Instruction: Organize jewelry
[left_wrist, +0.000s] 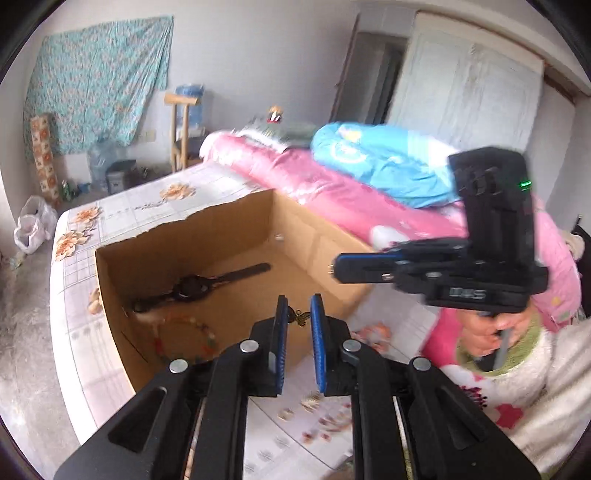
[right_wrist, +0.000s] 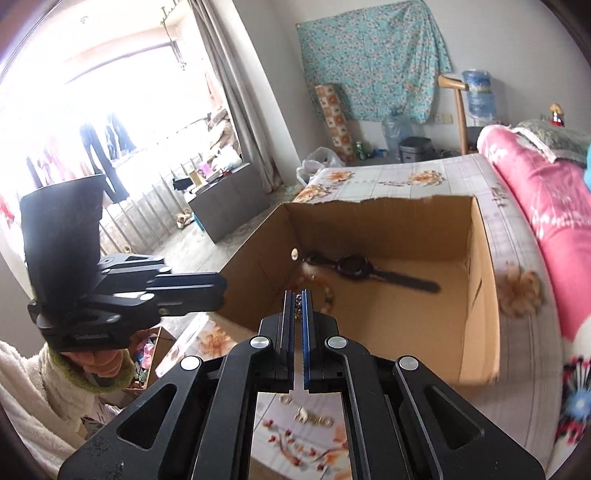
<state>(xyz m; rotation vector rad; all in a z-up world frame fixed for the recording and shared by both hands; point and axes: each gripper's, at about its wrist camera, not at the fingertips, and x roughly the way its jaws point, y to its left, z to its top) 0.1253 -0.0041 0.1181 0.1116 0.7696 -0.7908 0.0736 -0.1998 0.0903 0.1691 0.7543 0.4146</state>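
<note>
An open cardboard box (left_wrist: 155, 288) stands on the bed; it also shows in the right wrist view (right_wrist: 480, 295). Inside lie a black wristwatch (left_wrist: 192, 286) (right_wrist: 354, 267) and a bead bracelet (left_wrist: 184, 339) (right_wrist: 325, 291). My left gripper (left_wrist: 298, 314) hovers over the box's near wall, its jaws slightly apart, with a small gold butterfly charm (left_wrist: 301, 316) between the fingertips. My right gripper (right_wrist: 298, 310) is shut on a thin gold chain piece (right_wrist: 297, 306) above the box's near wall. Each gripper shows in the other's view, the right (left_wrist: 443, 266) and the left (right_wrist: 122, 291).
The bed has a floral sheet (left_wrist: 140, 206), with pink (left_wrist: 332, 192) and blue (left_wrist: 388, 166) quilts along its far side. Small gold items (right_wrist: 306, 413) lie on the sheet in front of the box. Water bottles (right_wrist: 397, 131) and a bin stand on the floor.
</note>
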